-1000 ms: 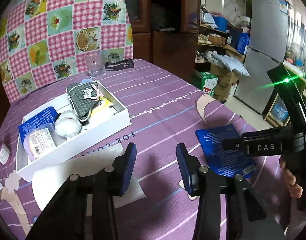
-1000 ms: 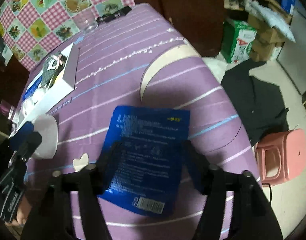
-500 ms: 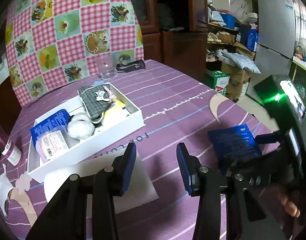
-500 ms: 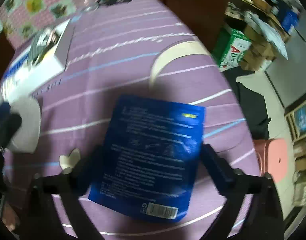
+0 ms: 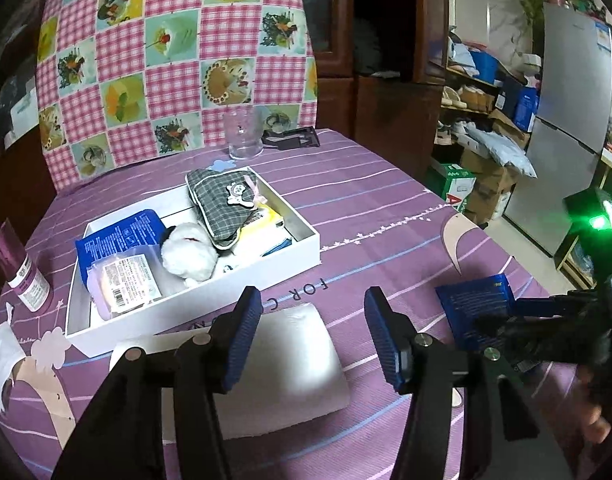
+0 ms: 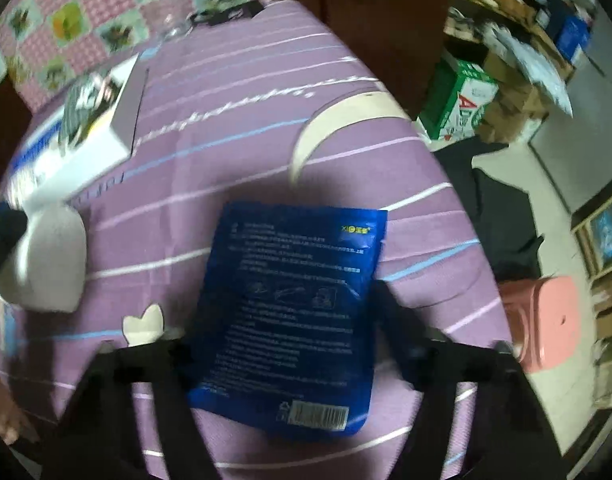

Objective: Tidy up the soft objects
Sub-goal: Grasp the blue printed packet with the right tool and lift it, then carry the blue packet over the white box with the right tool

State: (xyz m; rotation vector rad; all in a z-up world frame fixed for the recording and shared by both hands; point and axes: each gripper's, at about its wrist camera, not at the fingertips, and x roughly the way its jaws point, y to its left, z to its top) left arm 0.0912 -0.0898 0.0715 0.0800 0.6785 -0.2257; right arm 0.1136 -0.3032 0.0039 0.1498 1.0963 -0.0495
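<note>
A flat blue packet [image 6: 302, 304] lies on the purple tablecloth. My right gripper [image 6: 282, 320] is open, its jaws on either side of the packet; the same packet shows in the left wrist view [image 5: 476, 312]. My left gripper [image 5: 312, 334] is open and empty above a white soft pad [image 5: 274, 364], which also shows in the right wrist view [image 6: 46, 256]. A white box [image 5: 266, 272] holds a plaid pouch [image 5: 222, 208], a white plush [image 5: 188, 252], a blue packet [image 5: 118, 236] and a wrapped pack [image 5: 126, 280].
A clear glass [image 5: 244, 136] and a black clip [image 5: 290, 138] stand at the table's far edge. A purple bottle [image 5: 20, 268] stands at the left. A pink stool [image 6: 542, 320] and cartons [image 6: 462, 100] sit on the floor to the right.
My right gripper has moved down and forward over the blue packet, which now lies between its jaws. My left gripper has drawn back slightly and stays open.
</note>
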